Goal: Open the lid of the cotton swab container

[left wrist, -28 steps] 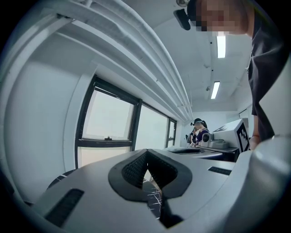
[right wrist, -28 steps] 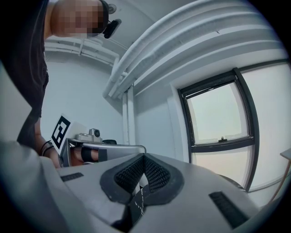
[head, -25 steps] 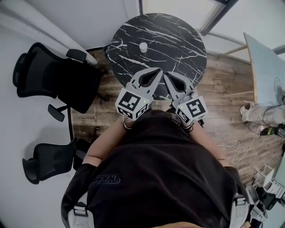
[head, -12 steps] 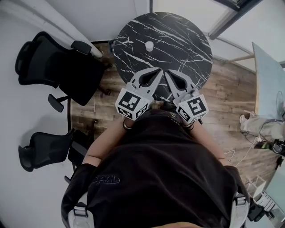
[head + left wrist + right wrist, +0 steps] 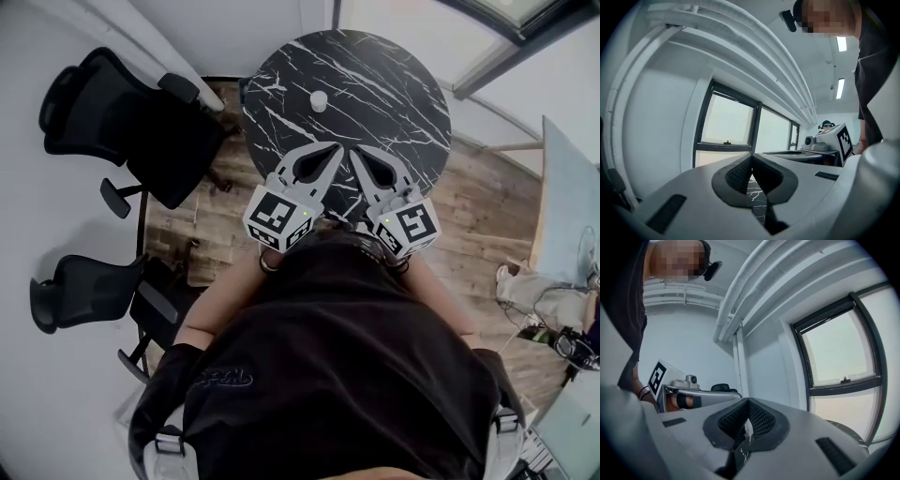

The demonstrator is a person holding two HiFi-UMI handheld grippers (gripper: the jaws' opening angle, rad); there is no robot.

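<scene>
The cotton swab container (image 5: 319, 100), a small white cylinder, stands on the far half of the round black marble table (image 5: 394, 84) in the head view. My left gripper (image 5: 334, 148) and right gripper (image 5: 354, 151) are side by side over the table's near part. Their tips point toward the container and stop well short of it. Both are shut with nothing between the jaws. Neither gripper view shows the container: the left gripper (image 5: 751, 157) and the right gripper (image 5: 748, 401) look out level at the wall and windows. A strip of the marble top shows below each pair of jaws.
Two black office chairs (image 5: 122, 117) (image 5: 89, 291) stand on the left, the upper one close to the table's edge. A pale desk (image 5: 572, 206) and cables lie to the right on the wooden floor (image 5: 478, 202). A window (image 5: 729, 122) faces the grippers.
The table, chairs and floor have slid across the head view as the person shifts. The container now sits a little further right in the picture. Both grippers stay shut and side by side.
</scene>
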